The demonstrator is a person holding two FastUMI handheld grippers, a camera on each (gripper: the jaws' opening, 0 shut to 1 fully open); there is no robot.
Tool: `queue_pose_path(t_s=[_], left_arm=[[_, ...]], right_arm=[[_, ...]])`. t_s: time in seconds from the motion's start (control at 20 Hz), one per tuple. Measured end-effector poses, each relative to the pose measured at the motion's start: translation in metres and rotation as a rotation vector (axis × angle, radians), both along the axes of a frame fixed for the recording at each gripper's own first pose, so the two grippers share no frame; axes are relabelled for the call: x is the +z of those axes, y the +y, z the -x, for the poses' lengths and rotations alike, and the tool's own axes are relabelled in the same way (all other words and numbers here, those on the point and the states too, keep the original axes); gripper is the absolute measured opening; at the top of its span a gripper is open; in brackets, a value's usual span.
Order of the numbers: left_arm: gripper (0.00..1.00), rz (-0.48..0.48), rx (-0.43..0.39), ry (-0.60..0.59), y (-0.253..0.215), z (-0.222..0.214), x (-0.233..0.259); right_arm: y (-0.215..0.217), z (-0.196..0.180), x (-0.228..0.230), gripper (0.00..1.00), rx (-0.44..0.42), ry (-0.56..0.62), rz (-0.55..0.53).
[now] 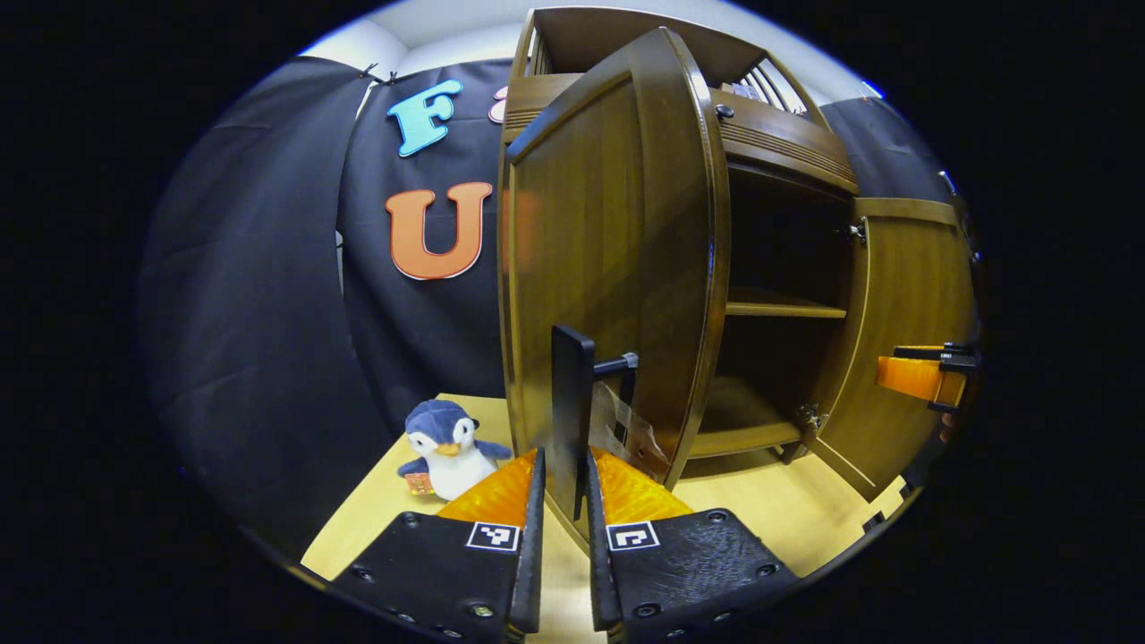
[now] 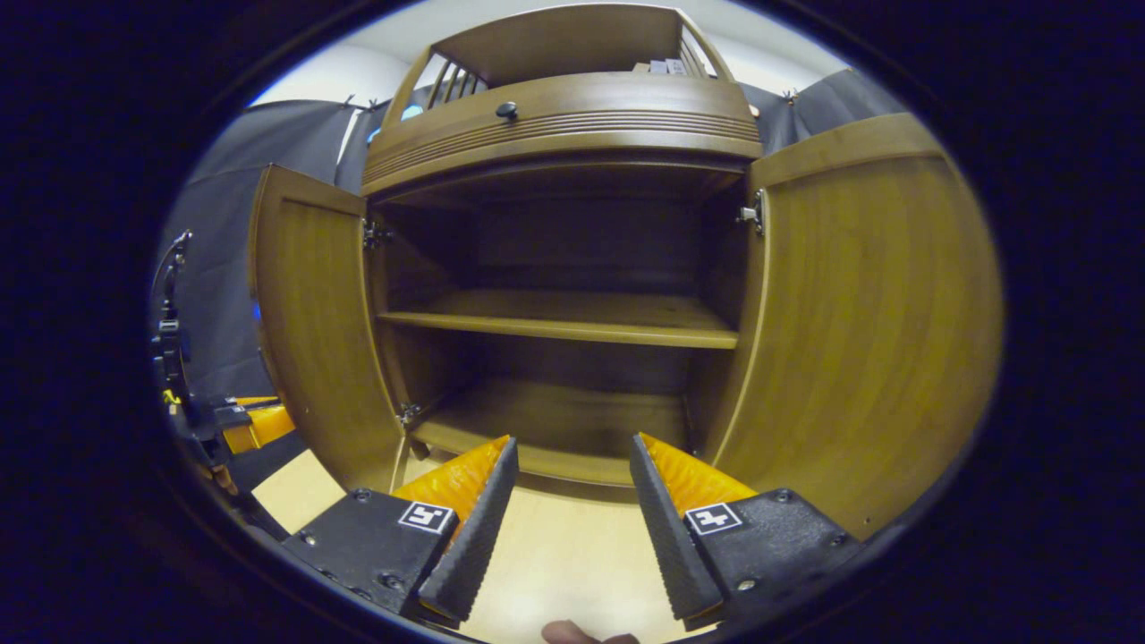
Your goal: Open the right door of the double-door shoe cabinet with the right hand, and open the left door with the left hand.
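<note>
The brown wooden double-door shoe cabinet (image 2: 572,116) stands on a pale wooden surface (image 2: 555,555) against the booth's black cloth wall, and both of its doors are swung out. In the left gripper view, the left tongs (image 1: 564,487) are closed on the flat black bar handle (image 1: 571,402) of the left door (image 1: 608,268), one finger on each face of the bar. That pinch gives a firm hold for swinging the door on its hinges, which I judge is why the tongs come at it edge-on. The door stands roughly square to the cabinet front, so little travel seems left.

The right tongs (image 2: 572,501) hang apart and hold nothing, facing the bare shelves (image 2: 572,326) straight on. The right door (image 2: 859,313) is wide open beside them (their part looks finished), so they sit clear of its swing.

A small blue-and-white plush penguin (image 1: 447,447) sits on the surface left of the cabinet, outside the left door's arc as far as I can judge.
</note>
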State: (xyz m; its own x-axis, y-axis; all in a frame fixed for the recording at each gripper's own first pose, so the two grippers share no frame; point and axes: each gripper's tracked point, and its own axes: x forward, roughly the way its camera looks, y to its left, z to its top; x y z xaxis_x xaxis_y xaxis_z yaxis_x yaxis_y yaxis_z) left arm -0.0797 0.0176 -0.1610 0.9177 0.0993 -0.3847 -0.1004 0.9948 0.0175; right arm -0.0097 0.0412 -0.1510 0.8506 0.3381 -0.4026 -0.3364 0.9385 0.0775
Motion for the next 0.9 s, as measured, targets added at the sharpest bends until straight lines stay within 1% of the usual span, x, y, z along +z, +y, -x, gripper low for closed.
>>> queue_pose_path(t_s=[0.05, 0.1, 0.15, 0.2, 0.25, 0.3, 0.35, 0.4, 0.45, 0.5, 0.55, 0.6, 0.75, 0.8, 0.85, 0.9], left_arm=[[0.22, 0.008, 0.011, -0.001, 0.004, 0.002, 0.0], [0.21, 0.009, 0.021, -0.001, 0.009, 0.003, -0.001], [0.22, 0.002, 0.029, 0.0, 0.014, 0.005, 0.0], [0.22, -0.01, 0.036, 0.0, 0.021, 0.007, 0.001], [0.3, -0.024, 0.046, 0.002, 0.028, 0.009, 0.001], [0.3, -0.033, 0.055, 0.006, 0.038, 0.011, 0.0], [0.3, -0.034, 0.065, 0.003, 0.045, 0.012, 0.002], [0.22, -0.037, 0.077, -0.006, 0.052, 0.009, 0.004], [0.29, -0.024, 0.081, -0.001, 0.057, 0.013, 0.003], [0.13, -0.003, 0.091, 0.005, 0.059, 0.016, 0.001], [0.15, 0.011, 0.099, 0.006, 0.061, 0.019, 0.0], [0.15, 0.014, 0.105, 0.007, 0.064, 0.021, 0.0], [0.15, -0.001, 0.12, 0.007, 0.071, 0.027, -0.001], [0.15, -0.006, 0.125, 0.008, 0.074, 0.03, 0.0], [0.15, -0.014, 0.134, 0.01, 0.078, 0.032, 0.0], [0.15, -0.021, 0.148, 0.011, 0.084, 0.036, 0.001]], right_arm=[[0.003, 0.0, 0.002, 0.84, 0.006, -0.003, -0.003], [0.007, 0.0, 0.003, 0.81, 0.013, -0.008, -0.007], [0.011, 0.0, 0.004, 0.84, 0.019, -0.013, -0.009], [0.014, -0.001, 0.004, 0.84, 0.027, -0.018, -0.006], [0.017, -0.001, 0.004, 0.84, 0.031, -0.019, 0.002], [0.018, -0.001, 0.003, 0.8, 0.029, -0.02, 0.012], [0.02, -0.001, 0.004, 0.81, 0.03, -0.022, 0.016], [0.023, -0.001, 0.004, 0.81, 0.03, -0.023, 0.019], [0.023, 0.0, 0.003, 0.81, 0.026, -0.024, 0.022], [0.024, -0.002, 0.004, 0.8, 0.02, -0.022, 0.024], [0.024, -0.002, 0.003, 0.81, 0.01, -0.018, 0.027], [0.024, -0.003, 0.003, 0.83, 0.003, -0.016, 0.027], [0.024, -0.005, 0.005, 0.84, -0.009, -0.015, 0.026], [0.025, -0.004, 0.006, 0.81, -0.009, -0.017, 0.026], [0.026, -0.004, 0.009, 0.81, -0.002, -0.022, 0.022], [0.027, -0.003, 0.013, 0.84, 0.009, -0.032, 0.011]])
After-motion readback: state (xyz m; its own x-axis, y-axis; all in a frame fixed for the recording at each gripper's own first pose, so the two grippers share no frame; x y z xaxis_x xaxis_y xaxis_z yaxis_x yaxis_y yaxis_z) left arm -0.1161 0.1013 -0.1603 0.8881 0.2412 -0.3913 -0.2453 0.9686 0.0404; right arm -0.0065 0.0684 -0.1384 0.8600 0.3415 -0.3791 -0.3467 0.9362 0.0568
